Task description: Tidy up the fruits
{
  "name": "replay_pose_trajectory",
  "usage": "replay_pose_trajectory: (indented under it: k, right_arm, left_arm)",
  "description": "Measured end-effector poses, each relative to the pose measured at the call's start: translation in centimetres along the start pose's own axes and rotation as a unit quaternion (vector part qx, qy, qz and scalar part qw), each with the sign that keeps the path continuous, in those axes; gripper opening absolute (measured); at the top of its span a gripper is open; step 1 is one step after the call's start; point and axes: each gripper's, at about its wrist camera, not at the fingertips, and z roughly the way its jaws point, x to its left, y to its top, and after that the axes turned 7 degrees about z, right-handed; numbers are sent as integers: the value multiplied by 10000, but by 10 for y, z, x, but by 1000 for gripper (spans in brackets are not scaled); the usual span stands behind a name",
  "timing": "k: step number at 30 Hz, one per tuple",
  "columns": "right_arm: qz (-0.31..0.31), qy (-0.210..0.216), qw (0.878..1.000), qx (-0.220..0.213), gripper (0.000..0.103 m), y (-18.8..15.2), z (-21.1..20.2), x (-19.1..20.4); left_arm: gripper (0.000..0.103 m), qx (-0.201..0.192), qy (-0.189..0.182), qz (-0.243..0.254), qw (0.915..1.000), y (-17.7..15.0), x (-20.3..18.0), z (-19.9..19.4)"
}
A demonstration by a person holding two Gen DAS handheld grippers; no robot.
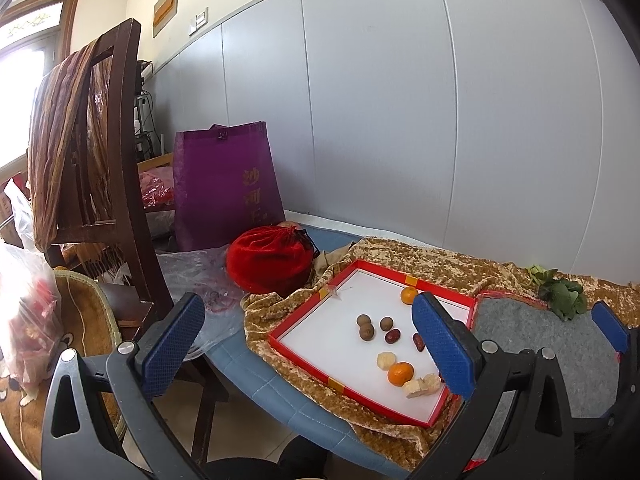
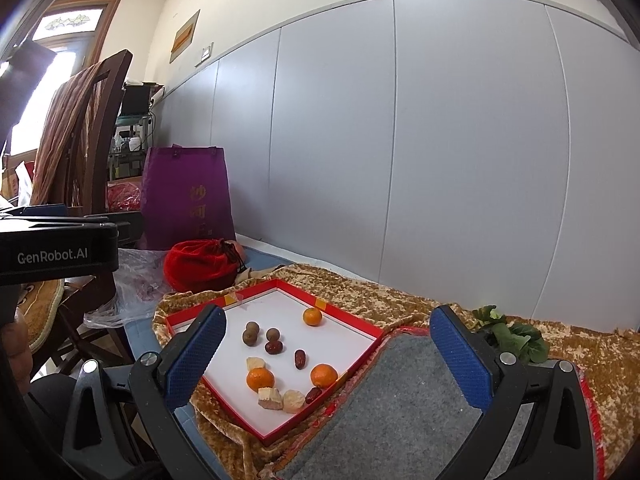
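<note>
Above red tray (image 2: 352,320) of oranges (image 2: 260,379), both claws spread, empty

The right gripper (image 2: 326,364) hovers with its blue fingers (image 2: 196,356) spread wide and nothing between them, above a red-rimmed tray (image 2: 348,316). In the tray lie three oranges (image 2: 260,379), brown longans (image 2: 250,336), red dates (image 2: 299,359) and pale chunks (image 2: 269,399). A grey felt mat (image 2: 400,400) lies just beside it.

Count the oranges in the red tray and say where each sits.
3. One orange lies near the tray's far edge, one in the near-left part beside the pale pieces, one near the right edge. None seems hidden.
</note>
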Motion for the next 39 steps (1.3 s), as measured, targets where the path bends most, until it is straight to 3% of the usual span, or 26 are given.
replay_pose_trajectory:
  k: [39]
  right_arm:
    - [-171, 79, 9998, 42, 103, -2, 6, 10]
  left_arm:
    - [103, 113, 9, -68, 9999, -4, 17, -2]
